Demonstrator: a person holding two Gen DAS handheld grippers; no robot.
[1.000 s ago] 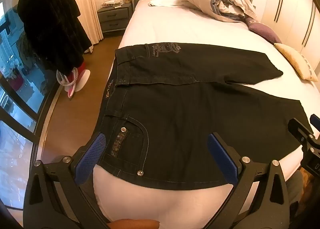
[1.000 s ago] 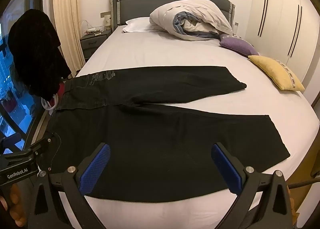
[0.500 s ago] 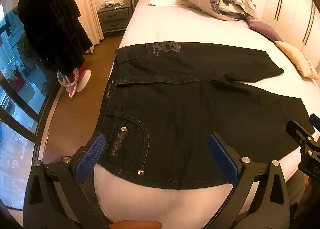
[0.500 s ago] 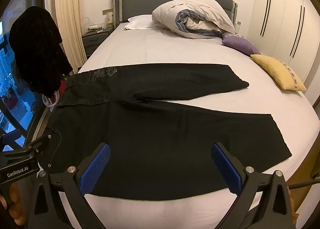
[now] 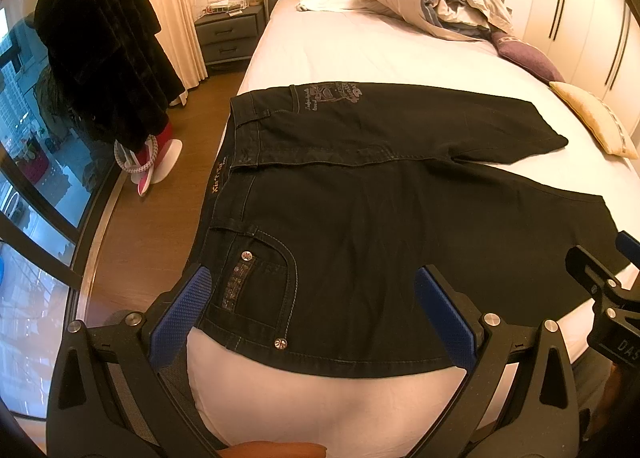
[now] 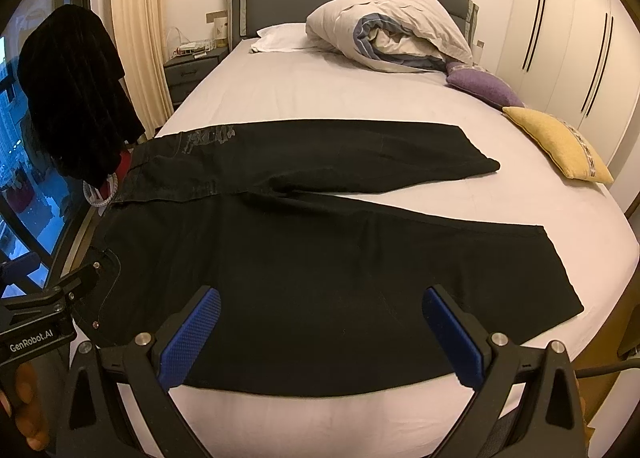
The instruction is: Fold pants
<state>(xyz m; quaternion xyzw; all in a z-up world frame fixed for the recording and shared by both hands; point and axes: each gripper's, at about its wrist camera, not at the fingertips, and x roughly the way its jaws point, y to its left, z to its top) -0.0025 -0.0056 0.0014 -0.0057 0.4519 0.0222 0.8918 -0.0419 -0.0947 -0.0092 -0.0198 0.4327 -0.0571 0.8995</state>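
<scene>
Pants lie spread flat on the bed in the left wrist view, waistband off to the left of the fingers, both legs running out to the right, the near hip pocket sitting between the two blue pads. The left gripper hovers above the near edge of the cloth with its fingers wide apart, holding nothing. Judging from this, no fold is made yet: the step in hand is the approach for the first grasp, and the next move calls for lowering onto the near waistband corner and closing there. In the right wrist view the same pants fill the space ahead of the fingers, the near leg reaching its hem beyond the right pad, the far leg lying behind it. The right gripper also stands well open and empty above the near edge; it would need to pinch the near leg farther along so both hands lift together. Containers: only a nightstand with shut drawers, far beyond the fingers; its contents cannot be told.
</scene>
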